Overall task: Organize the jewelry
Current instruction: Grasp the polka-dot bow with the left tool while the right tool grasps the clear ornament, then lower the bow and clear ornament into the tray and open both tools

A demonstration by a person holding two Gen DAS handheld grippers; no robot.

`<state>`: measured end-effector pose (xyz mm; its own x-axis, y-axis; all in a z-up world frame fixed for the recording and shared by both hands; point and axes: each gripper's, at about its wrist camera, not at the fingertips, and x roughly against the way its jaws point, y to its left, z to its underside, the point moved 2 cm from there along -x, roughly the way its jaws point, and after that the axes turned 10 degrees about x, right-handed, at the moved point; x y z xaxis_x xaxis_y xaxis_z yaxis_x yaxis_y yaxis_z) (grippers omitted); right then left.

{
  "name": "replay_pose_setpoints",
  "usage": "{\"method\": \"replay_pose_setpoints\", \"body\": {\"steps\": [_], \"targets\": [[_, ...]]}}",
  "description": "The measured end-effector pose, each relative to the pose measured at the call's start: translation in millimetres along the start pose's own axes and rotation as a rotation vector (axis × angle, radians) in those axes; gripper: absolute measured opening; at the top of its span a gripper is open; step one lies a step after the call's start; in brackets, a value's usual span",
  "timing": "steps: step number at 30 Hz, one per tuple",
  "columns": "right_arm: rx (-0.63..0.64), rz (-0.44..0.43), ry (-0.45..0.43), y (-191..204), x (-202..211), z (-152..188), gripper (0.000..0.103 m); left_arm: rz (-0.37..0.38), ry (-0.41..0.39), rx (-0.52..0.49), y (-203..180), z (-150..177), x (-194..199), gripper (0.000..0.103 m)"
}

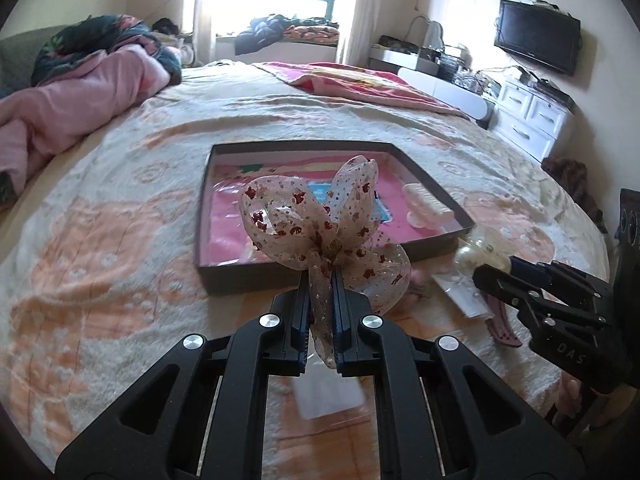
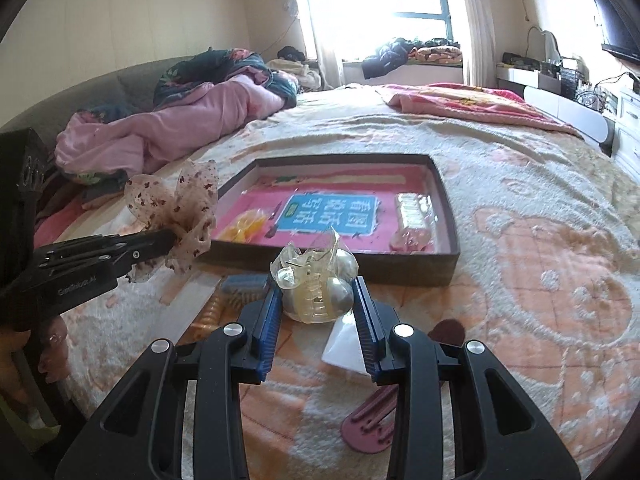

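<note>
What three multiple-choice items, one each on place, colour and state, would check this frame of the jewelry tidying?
1. Where does the white hair clip lie?
A. inside the box
B. on the pink blanket
C. on the dresser

2. What colour is the inside floor of the box?
A. green
B. mostly pink
C. black

3. What is the left gripper doing?
A. hanging open over the box
B. shut on the sheer spotted bow
C. shut on the pearl clip

Answers:
1 A, it rests by the box's right wall.
2 B, pink around a blue label.
3 B, the sheer spotted bow is pinched between its fingers; the right gripper has the pearl clip.
</note>
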<state>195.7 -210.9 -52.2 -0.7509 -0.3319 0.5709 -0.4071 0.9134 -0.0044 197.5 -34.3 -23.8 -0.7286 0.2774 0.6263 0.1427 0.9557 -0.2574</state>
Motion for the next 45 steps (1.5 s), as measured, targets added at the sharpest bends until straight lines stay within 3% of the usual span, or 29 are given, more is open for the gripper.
{"method": "replay_pose_setpoints", "body": {"steps": [14,23,35,45], "targets": [[-0.007,0.02,-0.023,-20,-2,-20,0.033,0.009,-0.005,0.029,-15,-33,-13,0.004],[-0.013,0.049,-0.033,-38,-13,-42,0.033,-0.001,0.029,0.027,-9,-47,-47,0.004],[-0.032,0.074,-0.003,-63,-52,-64,0.033,0.001,0.091,0.019,-10,-40,-87,0.005],[-0.067,0.045,0.053,-67,-101,-81,0.033,0.001,0.148,-0.01,-12,-31,-104,0.006]]}}
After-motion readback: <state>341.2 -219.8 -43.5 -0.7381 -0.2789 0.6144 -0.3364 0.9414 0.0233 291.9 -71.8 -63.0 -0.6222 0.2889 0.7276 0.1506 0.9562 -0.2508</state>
